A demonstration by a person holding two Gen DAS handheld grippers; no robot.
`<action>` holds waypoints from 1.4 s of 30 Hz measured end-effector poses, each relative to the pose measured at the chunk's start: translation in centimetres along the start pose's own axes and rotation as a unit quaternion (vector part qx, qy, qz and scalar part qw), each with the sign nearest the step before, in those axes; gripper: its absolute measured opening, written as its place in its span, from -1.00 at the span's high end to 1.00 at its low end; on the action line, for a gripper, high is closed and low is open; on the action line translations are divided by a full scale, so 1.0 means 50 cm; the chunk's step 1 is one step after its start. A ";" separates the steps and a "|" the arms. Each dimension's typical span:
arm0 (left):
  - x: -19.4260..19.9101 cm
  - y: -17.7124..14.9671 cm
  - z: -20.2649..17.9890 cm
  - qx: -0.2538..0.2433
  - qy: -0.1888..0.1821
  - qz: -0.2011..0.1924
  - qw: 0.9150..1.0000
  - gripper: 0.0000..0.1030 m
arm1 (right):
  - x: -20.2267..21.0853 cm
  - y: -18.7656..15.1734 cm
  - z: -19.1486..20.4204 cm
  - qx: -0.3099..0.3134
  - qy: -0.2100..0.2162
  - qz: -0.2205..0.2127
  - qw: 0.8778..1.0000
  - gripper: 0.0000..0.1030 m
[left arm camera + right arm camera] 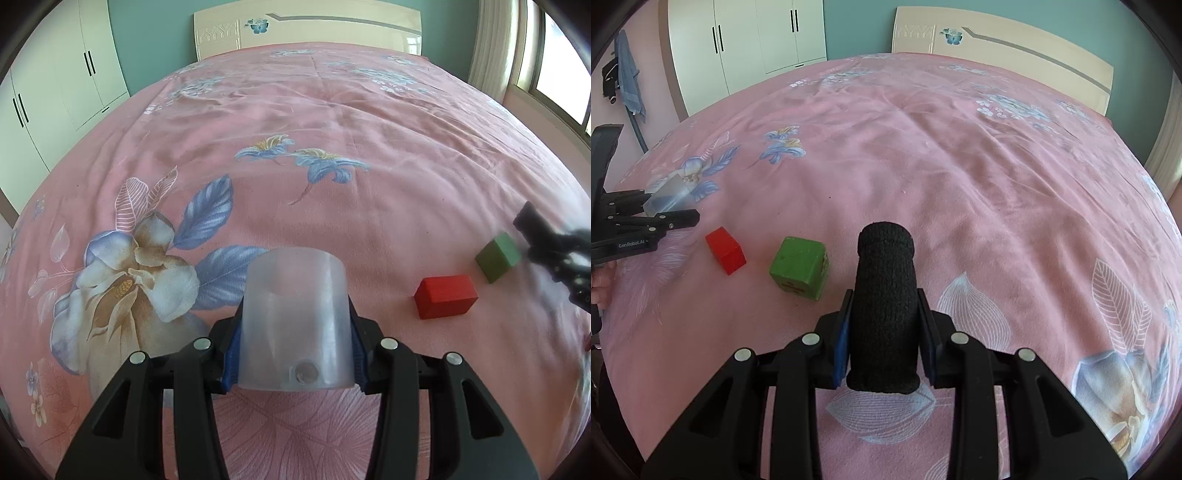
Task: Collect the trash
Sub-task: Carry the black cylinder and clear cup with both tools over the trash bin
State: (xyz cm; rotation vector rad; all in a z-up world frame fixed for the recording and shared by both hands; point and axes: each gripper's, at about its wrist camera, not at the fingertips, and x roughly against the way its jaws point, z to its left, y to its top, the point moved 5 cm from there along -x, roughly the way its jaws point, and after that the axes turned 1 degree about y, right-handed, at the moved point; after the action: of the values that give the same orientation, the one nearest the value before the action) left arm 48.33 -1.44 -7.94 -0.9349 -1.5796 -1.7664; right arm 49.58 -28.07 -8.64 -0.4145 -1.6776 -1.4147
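Pink bedding with large blue and cream flowers covers the bed [332,110], which fills both views, with a pale headboard [306,31] and a green wall behind it. White wardrobe doors [750,37] stand to one side.

On the left wrist view, the left gripper [294,343] has its fingers clamped on a clear plastic cup [295,321], held upside down with its closed base pointing away from the camera and its rim close to the lens. The cup sits squarely between the two blue pads, which press on its sides. To the right of it on the bedding lie a red block [446,296] and, just beyond it, a green block [498,256], the two near each other but apart.

On the right wrist view, the right gripper [885,339] has its fingers clamped on a black knitted sleeve [884,314], a soft tube that stands up between the pads and reaches past the fingertips. The green block [799,267] lies just left of those fingers, the red block [725,250] further left.

Only the right wrist view shows the left gripper from the side, with the cup in it and part of a hand [600,288] below, and a blue towel [628,81] hanging by the wall. Only the left wrist view shows the window [554,66], and the right gripper there is a dark blur at the edge
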 end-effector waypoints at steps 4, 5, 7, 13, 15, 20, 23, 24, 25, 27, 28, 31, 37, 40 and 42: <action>0.032 -0.011 -0.003 -0.010 -0.007 -0.007 1.000 0.06 | 0.042 -0.024 -0.002 -0.003 -0.003 -0.004 1.000 0.37; 0.042 -0.015 -0.004 -0.012 -0.009 -0.009 1.000 0.06 | 0.054 -0.030 0.000 -0.002 -0.003 -0.005 1.000 0.37; 0.061 -0.022 -0.011 -0.022 -0.017 -0.013 1.000 0.06 | 0.079 -0.042 0.003 -0.004 0.001 -0.009 1.000 0.37; 0.117 -0.052 -0.035 -0.058 -0.033 -0.022 0.998 0.06 | 0.160 -0.082 0.021 0.003 0.014 -0.022 1.000 0.37; 0.137 -0.064 -0.039 -0.064 -0.037 -0.026 0.997 0.06 | 0.183 -0.097 0.031 0.007 0.018 -0.025 0.999 0.37; 0.178 -0.089 -0.044 -0.070 -0.043 -0.032 0.996 0.06 | 0.230 -0.131 0.056 0.017 0.016 -0.027 0.999 0.37; 0.202 -0.109 -0.048 -0.079 -0.045 -0.035 0.995 0.06 | 0.261 -0.155 0.078 0.028 0.020 -0.031 0.999 0.37; 0.210 -0.116 -0.050 -0.082 -0.047 -0.036 0.995 0.06 | 0.271 -0.162 0.086 0.030 0.024 -0.031 0.999 0.37; 0.218 -0.124 -0.052 -0.084 -0.048 -0.037 0.995 0.06 | 0.282 -0.170 0.095 0.035 0.025 -0.034 0.999 0.37; 0.234 -0.142 -0.053 -0.088 -0.053 -0.038 0.994 0.06 | 0.302 -0.187 0.117 0.042 0.031 -0.036 0.998 0.37; 0.241 -0.151 -0.055 -0.091 -0.056 -0.039 0.994 0.06 | 0.312 -0.197 0.128 0.047 0.032 -0.038 0.998 0.37; 0.259 -0.179 -0.059 -0.096 -0.060 -0.039 0.993 0.06 | 0.340 -0.223 0.160 0.058 0.039 -0.041 0.997 0.37; 0.284 -0.255 -0.070 -0.112 -0.072 -0.033 0.991 0.06 | 0.379 -0.278 0.226 0.077 0.057 -0.040 0.995 0.37; 0.294 -0.302 -0.081 -0.123 -0.080 -0.028 0.989 0.06 | 0.394 -0.310 0.264 0.086 0.065 -0.039 0.993 0.37; 0.296 -0.334 -0.088 -0.131 -0.083 -0.023 0.988 0.06 | 0.402 -0.331 0.290 0.091 0.073 -0.040 0.992 0.37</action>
State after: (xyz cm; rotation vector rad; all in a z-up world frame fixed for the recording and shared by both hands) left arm 25.74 -3.29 -5.82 -1.2054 -1.5026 -2.0071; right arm 20.49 -25.20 -2.73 -0.1386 -1.7016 -1.3031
